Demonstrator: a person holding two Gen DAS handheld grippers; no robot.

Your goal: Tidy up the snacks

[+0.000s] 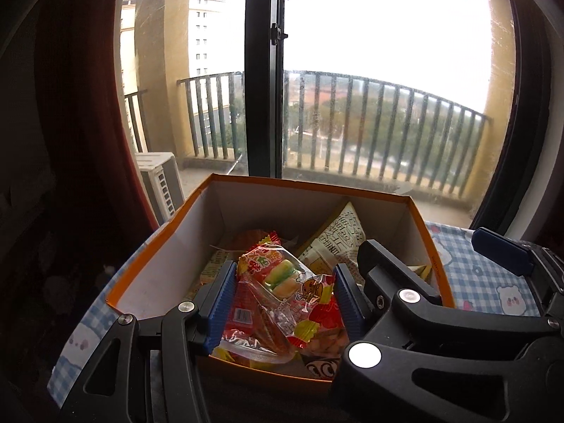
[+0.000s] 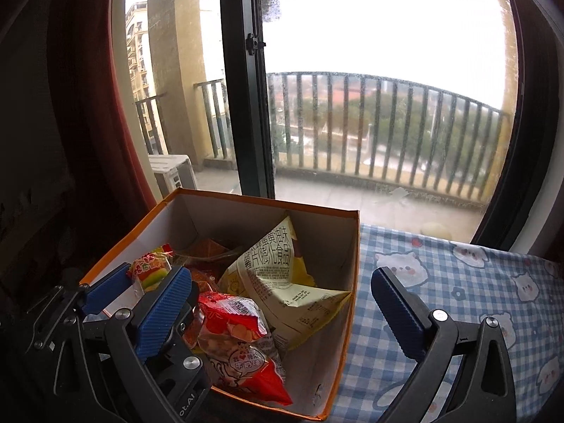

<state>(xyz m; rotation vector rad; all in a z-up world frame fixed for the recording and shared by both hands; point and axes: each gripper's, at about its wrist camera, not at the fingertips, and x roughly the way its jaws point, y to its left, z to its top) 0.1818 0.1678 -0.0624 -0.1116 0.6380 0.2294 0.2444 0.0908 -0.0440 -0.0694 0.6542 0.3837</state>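
Left claw (image 1: pixel 282 303): clamped on burger gummy packet (image 1: pixel 285 278), above orange snack box (image 1: pixel 352 194).
Right claw (image 2: pixel 278 313): wide, holding nothing.

Your left tongs (image 1: pixel 282 303) clamp the clear burger-candy packet (image 1: pixel 285 292) above the orange box (image 1: pixel 169 246), other snack bags beneath.

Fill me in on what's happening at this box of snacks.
A person with a handheld gripper in each hand is sorting snacks into an orange cardboard box on a blue checked tablecloth by a window. The left gripper is clamped on a clear gummy candy packet held over the open box. The right gripper is open and empty, one finger in the box and the other outside. A pale chip bag and a red snack bag already lie inside.
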